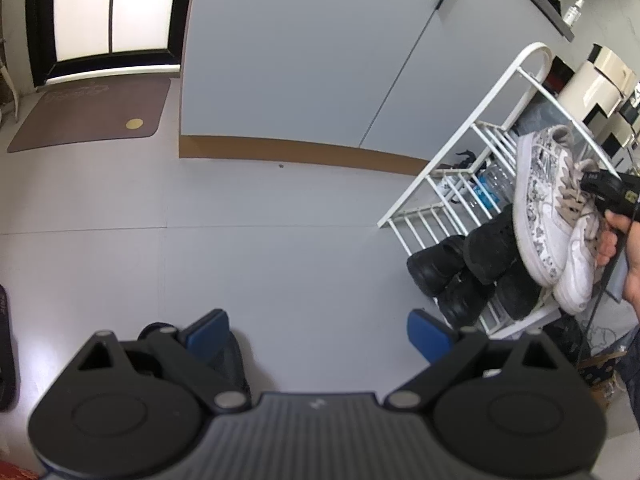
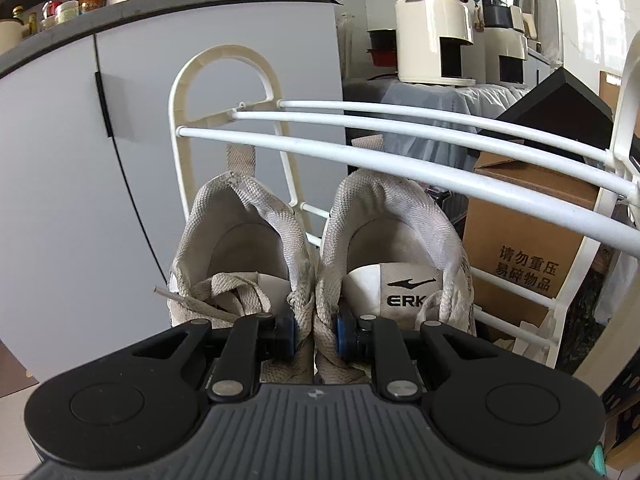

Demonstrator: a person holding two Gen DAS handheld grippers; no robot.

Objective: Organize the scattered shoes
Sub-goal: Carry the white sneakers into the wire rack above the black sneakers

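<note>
A home entryway beside a kitchen. A doormat (image 1: 90,114) lies at the door (image 1: 108,12), left. A shoe rack (image 1: 472,184) stands by grey cabinets (image 1: 304,52); bottles (image 2: 56,4) crowd the tabletop (image 2: 200,0).

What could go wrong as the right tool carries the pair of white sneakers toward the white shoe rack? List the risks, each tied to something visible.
1. The right tool pinches only the inner collars of the white sneakers; one could slip free.
2. The white shoe rack's upper bars cross just above the heels, so these might snag.
3. Black shoes already crowd one shelf, which may leave little room there.
</note>
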